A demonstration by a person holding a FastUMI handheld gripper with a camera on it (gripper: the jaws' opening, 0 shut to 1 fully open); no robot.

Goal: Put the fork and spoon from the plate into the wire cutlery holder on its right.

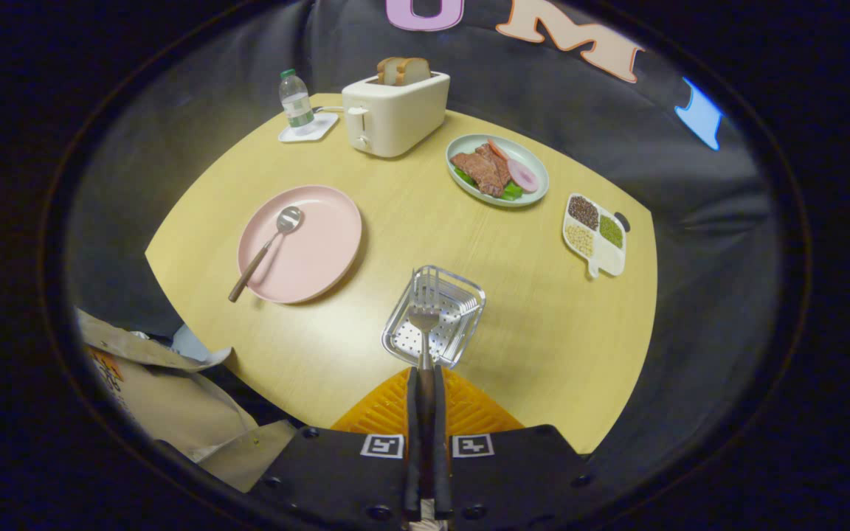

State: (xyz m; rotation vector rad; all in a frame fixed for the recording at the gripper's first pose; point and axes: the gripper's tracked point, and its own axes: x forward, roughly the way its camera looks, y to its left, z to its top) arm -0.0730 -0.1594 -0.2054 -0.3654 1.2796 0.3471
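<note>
Fork (423,318) sits clamped between the two fingers of the gripper (425,372), which press close together on its handle. Its long axis runs straight ahead of the fingers, tines pointing away, and its head hangs over the wire cutlery holder (462,324) just ahead of the fingertips. Beyond and to the left of the fingers, the spoon (266,249) lies slantwise on the pink plate (322,251), bowl away, brown handle overhanging the near rim. Both stand on the yellow table (543,324).
</note>
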